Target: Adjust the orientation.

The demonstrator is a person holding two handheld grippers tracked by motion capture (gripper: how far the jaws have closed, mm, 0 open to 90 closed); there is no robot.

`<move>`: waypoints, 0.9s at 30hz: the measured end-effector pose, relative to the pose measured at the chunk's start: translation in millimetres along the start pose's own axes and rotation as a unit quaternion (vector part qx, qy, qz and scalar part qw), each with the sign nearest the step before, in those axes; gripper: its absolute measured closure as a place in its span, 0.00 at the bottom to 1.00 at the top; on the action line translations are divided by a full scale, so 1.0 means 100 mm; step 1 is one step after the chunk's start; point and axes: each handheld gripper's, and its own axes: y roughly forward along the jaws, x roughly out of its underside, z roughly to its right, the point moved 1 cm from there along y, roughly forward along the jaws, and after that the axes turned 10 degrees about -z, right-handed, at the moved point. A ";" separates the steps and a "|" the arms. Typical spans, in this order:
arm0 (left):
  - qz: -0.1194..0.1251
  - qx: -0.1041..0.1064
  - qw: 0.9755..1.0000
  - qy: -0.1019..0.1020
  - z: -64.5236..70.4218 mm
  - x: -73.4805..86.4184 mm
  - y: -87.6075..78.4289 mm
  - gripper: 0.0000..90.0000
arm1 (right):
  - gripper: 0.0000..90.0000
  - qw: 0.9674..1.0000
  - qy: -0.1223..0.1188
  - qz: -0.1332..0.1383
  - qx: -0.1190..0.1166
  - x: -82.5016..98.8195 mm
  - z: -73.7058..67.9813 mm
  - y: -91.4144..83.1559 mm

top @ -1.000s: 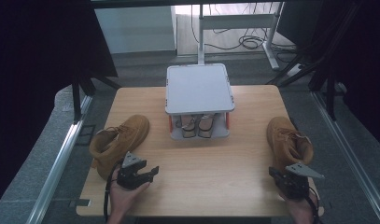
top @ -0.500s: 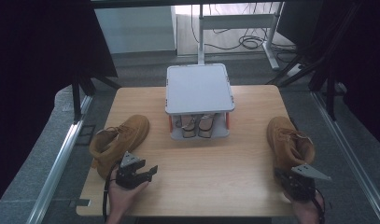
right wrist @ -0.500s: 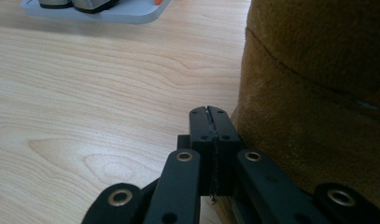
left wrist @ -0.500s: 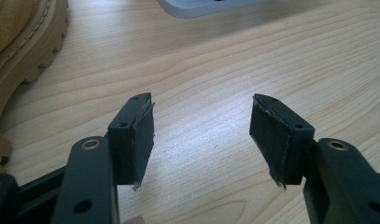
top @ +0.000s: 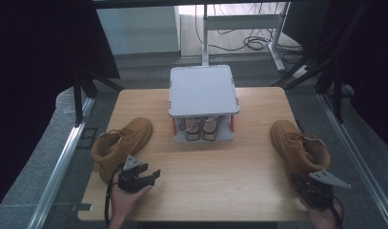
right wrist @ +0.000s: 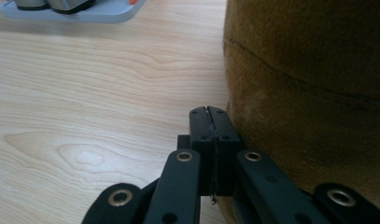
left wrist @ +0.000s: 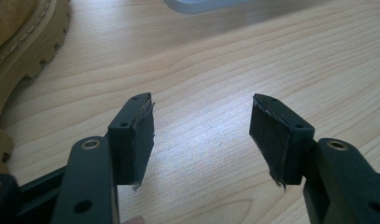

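High view: wooden table [top: 201,186] mid-frame, grey two-tier rack [top: 203,90] at its top centre with a pair of shoes [top: 201,129] tucked on the lower shelf under the flat lid. Two tan suede boots on the table: left boot [top: 119,145] at the left edge, toe pointing up-right toward the rack; right boot [top: 299,148] at the right edge, toe pointing up, heel toward the bottom of the frame. Left gripper [top: 151,175] sits lower left, just below and right of the left boot's heel, held in a hand [top: 126,202] coming in from the bottom edge; close to the boot, contact can't be told from this view. Right gripper [top: 311,187] is lower right, directly below the right boot's heel, grey three-cornered plate on top. Left gripper view: jaws spread wide over bare wood, nothing between the pads [left wrist: 136,135]; the left boot's lugged sole [left wrist: 24,60] runs down the upper-left corner, well off the jaws; rack base edge at top centre. Right gripper view: jaws pressed together, pads flush, nothing pinched [right wrist: 210,140]; the right boot's suede heel wall [right wrist: 309,93] takes the right half of the frame, jaw tips just beside it, touching or a hair off, can't tell. Rack base and shoe toes in the upper-left corner.
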 end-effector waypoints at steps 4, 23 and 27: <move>0.001 0.000 1.000 0.002 -0.01 0.00 0.00 0.44 | 1.00 1.000 0.012 0.005 0.006 0.03 0.09 -0.04; -0.006 0.001 1.000 -0.001 -0.02 0.01 0.04 0.44 | 1.00 0.999 0.044 0.017 0.024 0.10 0.36 -0.15; -0.008 0.002 1.000 -0.001 -0.03 0.01 0.04 0.44 | 1.00 0.998 0.048 0.015 0.033 0.11 0.39 -0.16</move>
